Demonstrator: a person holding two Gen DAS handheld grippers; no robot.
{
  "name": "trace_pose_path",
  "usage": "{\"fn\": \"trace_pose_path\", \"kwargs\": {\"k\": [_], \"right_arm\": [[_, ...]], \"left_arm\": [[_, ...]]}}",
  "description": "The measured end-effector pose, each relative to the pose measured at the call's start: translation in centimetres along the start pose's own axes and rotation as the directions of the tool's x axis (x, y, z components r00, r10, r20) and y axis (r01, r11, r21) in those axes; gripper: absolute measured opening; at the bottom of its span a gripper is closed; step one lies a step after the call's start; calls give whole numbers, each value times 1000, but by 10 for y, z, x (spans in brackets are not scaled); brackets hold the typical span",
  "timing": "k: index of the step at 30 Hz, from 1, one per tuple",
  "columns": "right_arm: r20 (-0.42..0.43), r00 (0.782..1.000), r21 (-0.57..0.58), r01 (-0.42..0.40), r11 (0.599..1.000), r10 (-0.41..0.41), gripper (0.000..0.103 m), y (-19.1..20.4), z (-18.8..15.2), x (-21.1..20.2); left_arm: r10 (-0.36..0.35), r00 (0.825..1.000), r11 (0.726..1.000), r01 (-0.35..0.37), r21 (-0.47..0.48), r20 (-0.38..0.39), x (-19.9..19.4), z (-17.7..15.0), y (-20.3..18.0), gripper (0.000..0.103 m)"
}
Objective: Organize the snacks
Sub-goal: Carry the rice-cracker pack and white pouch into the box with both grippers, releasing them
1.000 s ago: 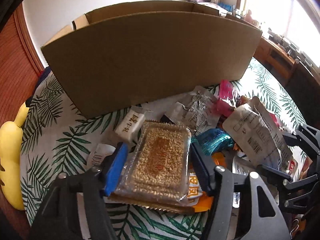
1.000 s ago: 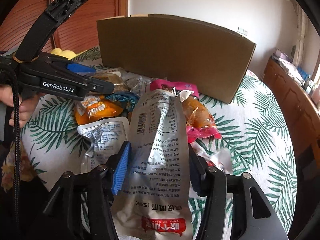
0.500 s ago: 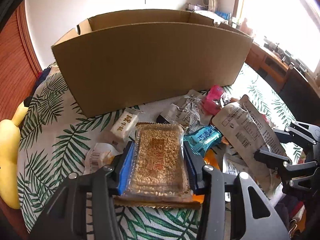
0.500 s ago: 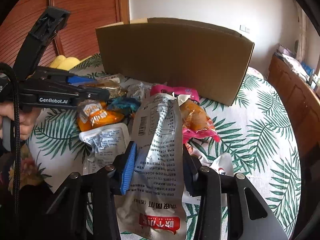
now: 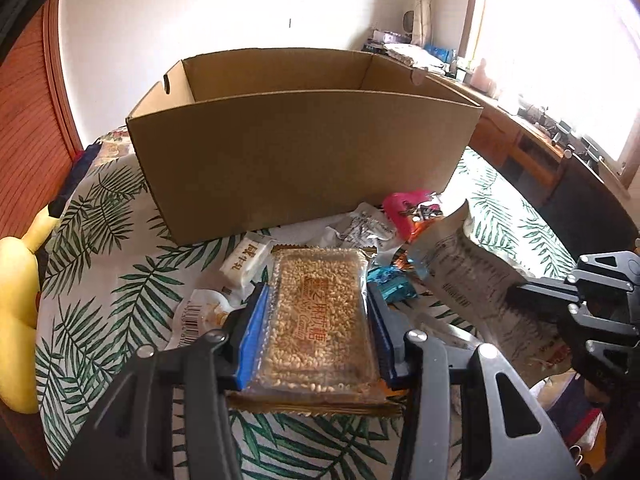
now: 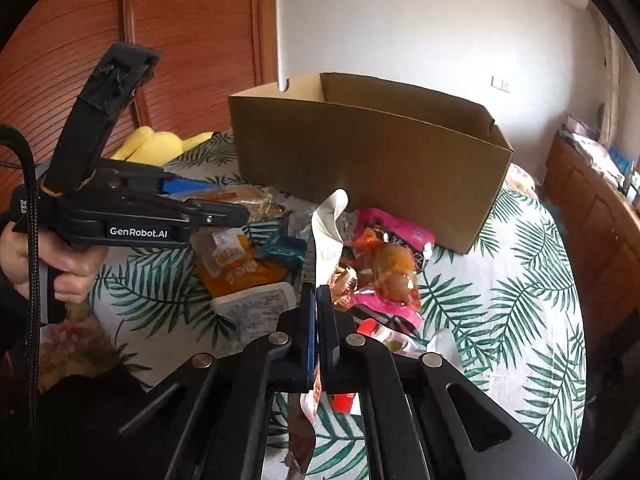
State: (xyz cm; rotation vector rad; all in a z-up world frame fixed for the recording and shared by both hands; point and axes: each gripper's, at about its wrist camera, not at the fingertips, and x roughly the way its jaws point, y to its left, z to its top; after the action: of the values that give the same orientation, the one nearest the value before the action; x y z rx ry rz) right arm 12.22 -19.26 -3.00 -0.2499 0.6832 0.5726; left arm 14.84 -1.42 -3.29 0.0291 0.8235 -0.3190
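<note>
Left claw [image 5: 316,320] gripped the rice cracker pack [image 5: 318,322] by its sides; right claw [image 6: 316,334] was pinched nearly closed on the silver pouch [image 6: 326,236].

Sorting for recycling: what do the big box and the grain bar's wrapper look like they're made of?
The box looks like plain brown cardboard, matte, with folded corners. The grain bar's wrapper, between the left gripper's jaws, seems clear glossy plastic film: grains show through, with a crimped golden edge.

White wall [image 5: 240,12], bright window [image 5: 560,40], wooden cabinet [image 6: 592,216], possibly dresser.
</note>
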Motion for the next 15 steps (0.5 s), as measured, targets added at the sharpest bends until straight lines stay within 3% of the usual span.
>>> {"fn": "trace_pose_path", "kwargs": {"k": [15], "right_arm": [[64,997,-34,53,998,-51,0,4,15,-31]], "left_arm": [[-23,996,1000,22,15,81,-33,16,-13,45]]}}
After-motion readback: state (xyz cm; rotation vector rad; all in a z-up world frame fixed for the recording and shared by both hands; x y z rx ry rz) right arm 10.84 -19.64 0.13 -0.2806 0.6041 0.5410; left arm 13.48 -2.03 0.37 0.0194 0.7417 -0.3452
